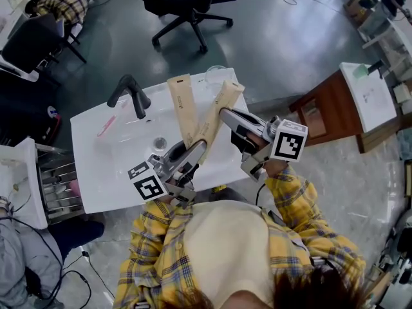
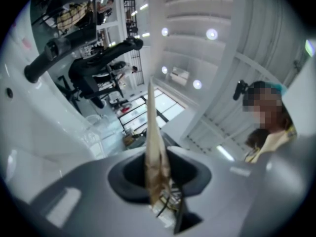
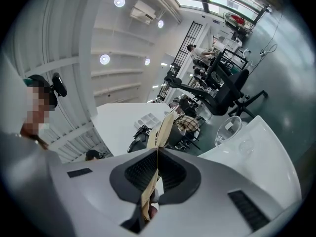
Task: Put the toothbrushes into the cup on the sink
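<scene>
Two long tan paper toothbrush packages stand in a V over the white sink [image 1: 109,166]. My left gripper [image 1: 195,150] [image 2: 160,181] is shut on the lower end of the left package [image 1: 182,105] [image 2: 152,127], which runs straight out between its jaws. Shut on the right package [image 1: 226,98] [image 3: 164,130] partway along, my right gripper [image 1: 226,113] [image 3: 155,174] grips it edge-on. The clear cup [image 1: 217,76] [image 3: 228,130] stands at the sink's far edge, just beyond the package tips. A pink toothbrush [image 1: 106,125] lies on the sink's left part.
A black faucet [image 1: 132,95] [image 2: 81,58] rises at the sink's back left, with the drain [image 1: 159,143] near the left gripper. A black office chair [image 1: 187,5] stands beyond the sink, a wooden cabinet [image 1: 335,111] to the right, a metal rack [image 1: 58,185] at the left.
</scene>
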`<state>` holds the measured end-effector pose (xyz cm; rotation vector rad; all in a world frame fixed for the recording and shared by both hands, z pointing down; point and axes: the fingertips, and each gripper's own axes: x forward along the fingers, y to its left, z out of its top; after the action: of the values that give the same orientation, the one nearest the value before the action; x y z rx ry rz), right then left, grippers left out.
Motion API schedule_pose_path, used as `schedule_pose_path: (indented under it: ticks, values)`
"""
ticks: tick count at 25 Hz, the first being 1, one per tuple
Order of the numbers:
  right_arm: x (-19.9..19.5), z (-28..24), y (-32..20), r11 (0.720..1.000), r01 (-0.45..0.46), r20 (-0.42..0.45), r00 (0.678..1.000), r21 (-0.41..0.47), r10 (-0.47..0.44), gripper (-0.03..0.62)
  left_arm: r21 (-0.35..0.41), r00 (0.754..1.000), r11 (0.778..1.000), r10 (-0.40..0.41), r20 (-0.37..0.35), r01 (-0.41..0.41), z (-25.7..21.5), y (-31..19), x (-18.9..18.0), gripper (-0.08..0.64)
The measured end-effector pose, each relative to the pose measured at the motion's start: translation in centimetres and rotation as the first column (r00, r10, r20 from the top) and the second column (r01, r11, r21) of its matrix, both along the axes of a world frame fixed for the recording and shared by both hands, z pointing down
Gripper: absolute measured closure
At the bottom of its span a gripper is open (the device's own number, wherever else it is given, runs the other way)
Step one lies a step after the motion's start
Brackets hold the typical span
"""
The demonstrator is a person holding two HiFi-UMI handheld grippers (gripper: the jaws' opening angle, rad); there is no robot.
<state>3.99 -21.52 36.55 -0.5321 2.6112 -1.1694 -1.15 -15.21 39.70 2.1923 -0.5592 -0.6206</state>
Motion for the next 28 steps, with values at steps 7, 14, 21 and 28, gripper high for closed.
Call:
schedule_pose_path:
  ticks: [7, 14, 21, 28]
  values:
    - [1.2, -0.5, -0.1, 1.0, -0.017, 0.009, 1.0, 0.005, 0.017, 0.577, 0.023, 0.997, 0.996, -0.083, -0.004, 0.083, -0.7, -0.4, -1.0, 0.466]
    - [1.6, -1.0, 0.0, 1.0, -0.014, 0.021, 1.0, 0.009, 0.014, 0.577, 0.033, 0.994, 0.994, -0.105, 0.003, 0.105, -0.7, -0.5, -1.6, 0.463]
    - [4.0, -2.4, -1.0, 0.997, -0.064, 0.051, 0.997, 0.032, 0.062, 0.577, 0.024, 0.985, 0.985, -0.171, 0.025, 0.17, -0.1, -0.6, -3.9, 0.515]
    - [5.1, -2.9, -1.7, 0.993, -0.107, 0.043, 0.994, 0.055, 0.104, 0.577, 0.023, 0.984, 0.987, -0.16, 0.072, 0.159, 0.5, -0.2, -3.3, 0.526]
